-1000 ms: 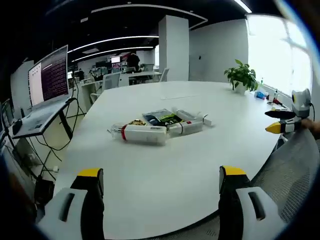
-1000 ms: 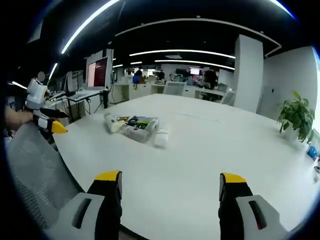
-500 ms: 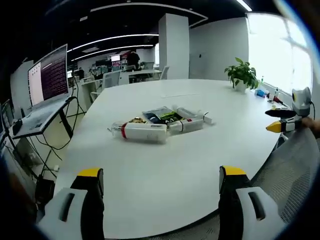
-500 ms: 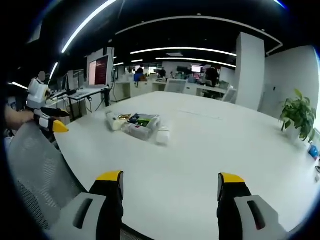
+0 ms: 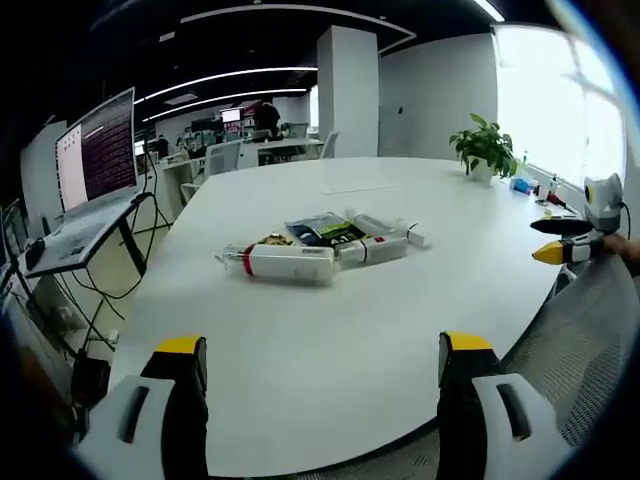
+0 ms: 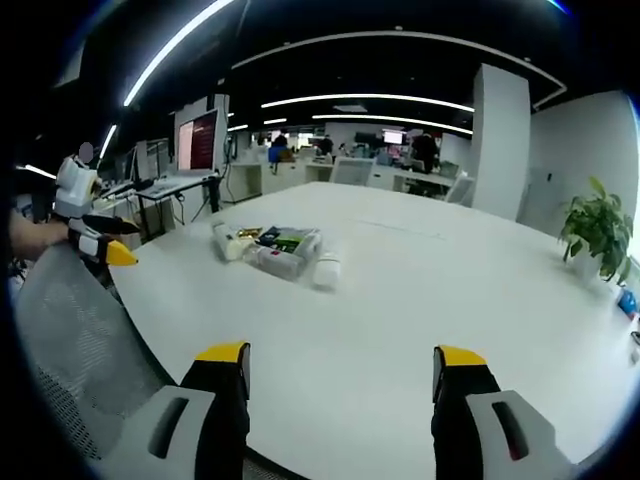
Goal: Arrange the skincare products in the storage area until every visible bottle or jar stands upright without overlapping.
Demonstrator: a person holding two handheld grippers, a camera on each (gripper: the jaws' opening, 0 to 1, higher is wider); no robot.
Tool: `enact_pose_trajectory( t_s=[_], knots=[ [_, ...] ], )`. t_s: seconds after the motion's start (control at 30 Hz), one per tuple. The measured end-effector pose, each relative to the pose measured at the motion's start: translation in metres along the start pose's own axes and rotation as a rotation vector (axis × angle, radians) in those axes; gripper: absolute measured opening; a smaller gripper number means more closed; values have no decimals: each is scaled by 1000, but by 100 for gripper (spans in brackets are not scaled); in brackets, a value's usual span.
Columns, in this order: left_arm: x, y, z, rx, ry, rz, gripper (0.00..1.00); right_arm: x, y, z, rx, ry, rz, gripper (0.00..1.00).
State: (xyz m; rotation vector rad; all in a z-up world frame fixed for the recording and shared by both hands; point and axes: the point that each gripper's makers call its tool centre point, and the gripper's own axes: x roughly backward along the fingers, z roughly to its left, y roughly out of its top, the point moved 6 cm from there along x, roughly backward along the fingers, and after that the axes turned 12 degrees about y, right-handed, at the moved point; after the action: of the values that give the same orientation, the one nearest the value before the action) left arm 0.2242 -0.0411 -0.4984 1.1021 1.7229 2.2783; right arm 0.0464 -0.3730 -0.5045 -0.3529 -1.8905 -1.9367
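Left gripper view has the skincare products (image 5: pixel 318 248) lying in a loose heap on the white table (image 5: pixel 330 360), well ahead of the left gripper (image 5: pixel 318 375) and about centred between its jaws: a long white tube (image 5: pixel 288 264) on its side nearest, a smaller white bottle (image 5: pixel 370 251) flat beside it toward the right jaw, and a dark green packet (image 5: pixel 325 232) behind them, all touching or overlapping. In the right gripper view the same cluster (image 6: pixel 275 250) sits far out, ahead of the left jaw of the right gripper (image 6: pixel 340 375), a white bottle (image 6: pixel 326 271) at its near edge. Both sets of tongs hang with jaws wide apart, gripping nothing, near the table's edge by a mesh chair (image 6: pixel 75 345). By the look of it nothing is upright yet, so the whole sorting job remains: reach in, separate the pieces, stand each one up. A potted plant (image 5: pixel 484 152) sits beyond.
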Motion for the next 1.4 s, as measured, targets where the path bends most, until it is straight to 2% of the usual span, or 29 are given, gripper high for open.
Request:
enact_pose_trajectory(
  t_s=[1.4],
  knots=[
    [-2, -4, 3, -6, 3, 24, 88, 0, -1, 1, -13, 4, 16, 71]
  ],
)
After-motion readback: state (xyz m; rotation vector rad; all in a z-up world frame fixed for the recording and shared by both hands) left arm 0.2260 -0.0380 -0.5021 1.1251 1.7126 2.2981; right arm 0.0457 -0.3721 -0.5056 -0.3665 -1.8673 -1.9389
